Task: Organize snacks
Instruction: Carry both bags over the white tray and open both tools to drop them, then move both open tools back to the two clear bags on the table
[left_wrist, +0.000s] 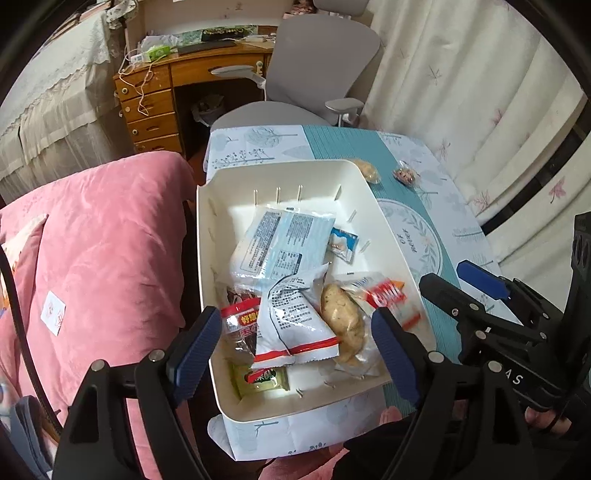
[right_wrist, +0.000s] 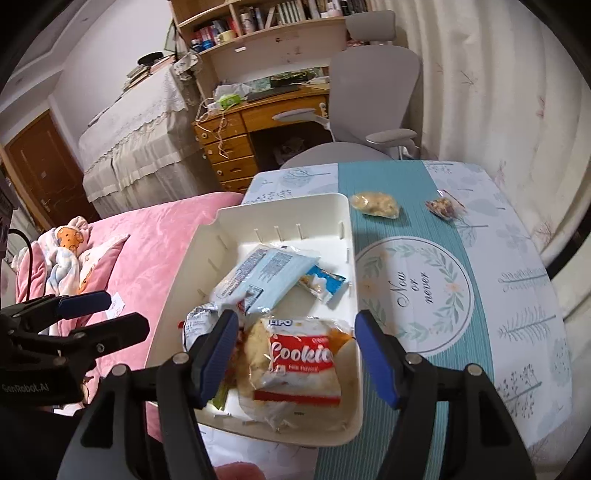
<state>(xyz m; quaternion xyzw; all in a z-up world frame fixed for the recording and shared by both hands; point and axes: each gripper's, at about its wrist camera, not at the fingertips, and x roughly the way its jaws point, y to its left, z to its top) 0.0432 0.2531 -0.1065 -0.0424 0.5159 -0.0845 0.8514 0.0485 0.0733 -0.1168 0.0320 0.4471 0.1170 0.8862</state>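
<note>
A white plastic bin (left_wrist: 291, 173) (right_wrist: 284, 206) sits on the table's left side and holds several snack packets. Among them are a pale blue packet (left_wrist: 280, 243) (right_wrist: 266, 277), a white and red packet (left_wrist: 291, 325) and a red "Cookie" packet (left_wrist: 384, 295) (right_wrist: 299, 358). A wrapped yellowish pastry (right_wrist: 375, 205) (left_wrist: 366, 170) and a small clear packet of nuts (right_wrist: 443, 206) (left_wrist: 406, 173) lie on the table beyond the bin. My left gripper (left_wrist: 295, 350) is open and empty above the bin's near end. My right gripper (right_wrist: 297, 354) is open and empty just above the Cookie packet.
The table has a teal and white printed cloth (right_wrist: 480, 314). A bed with a pink blanket (left_wrist: 99, 240) lies left of the table. A grey office chair (right_wrist: 369, 110) and a wooden desk (left_wrist: 155, 92) stand behind. Curtains (left_wrist: 461, 92) hang at the right.
</note>
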